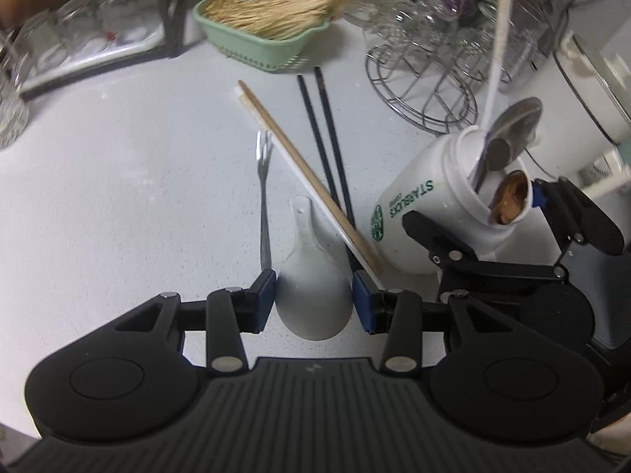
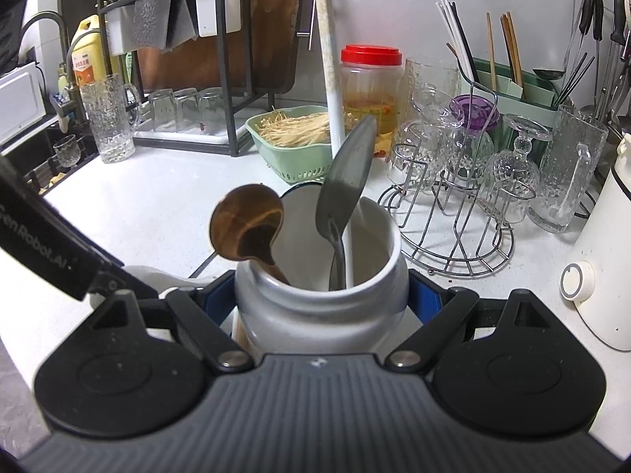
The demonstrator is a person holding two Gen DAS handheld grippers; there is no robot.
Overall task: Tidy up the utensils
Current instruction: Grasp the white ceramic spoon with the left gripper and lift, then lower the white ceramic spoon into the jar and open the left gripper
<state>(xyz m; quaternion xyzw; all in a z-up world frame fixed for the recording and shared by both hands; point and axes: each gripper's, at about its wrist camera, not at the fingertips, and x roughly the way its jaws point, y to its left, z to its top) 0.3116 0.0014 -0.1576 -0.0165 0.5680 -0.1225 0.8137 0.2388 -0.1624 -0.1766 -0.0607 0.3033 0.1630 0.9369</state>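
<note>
My left gripper (image 1: 313,293) is shut on the bowl of a white ceramic spoon (image 1: 311,295), just above the white counter. Beside it lie a small metal fork (image 1: 263,205), a wooden chopstick (image 1: 303,165) on a white chopstick (image 1: 315,205), and two black chopsticks (image 1: 327,146). My right gripper (image 2: 321,295) is shut on a white Starbucks mug (image 2: 319,303), which also shows in the left wrist view (image 1: 426,216). The mug holds a wooden spoon (image 2: 248,228), a metal spoon (image 2: 347,177) and a long white-handled utensil (image 2: 331,90).
A green basket (image 1: 256,39) of enoki mushrooms stands behind the utensils. A wire rack (image 2: 453,228) with upturned glasses is at the right, a white appliance (image 2: 603,276) beyond it. A black dish rack (image 2: 177,59), a glass mug (image 2: 110,118) and a red-lidded jar (image 2: 370,86) line the back.
</note>
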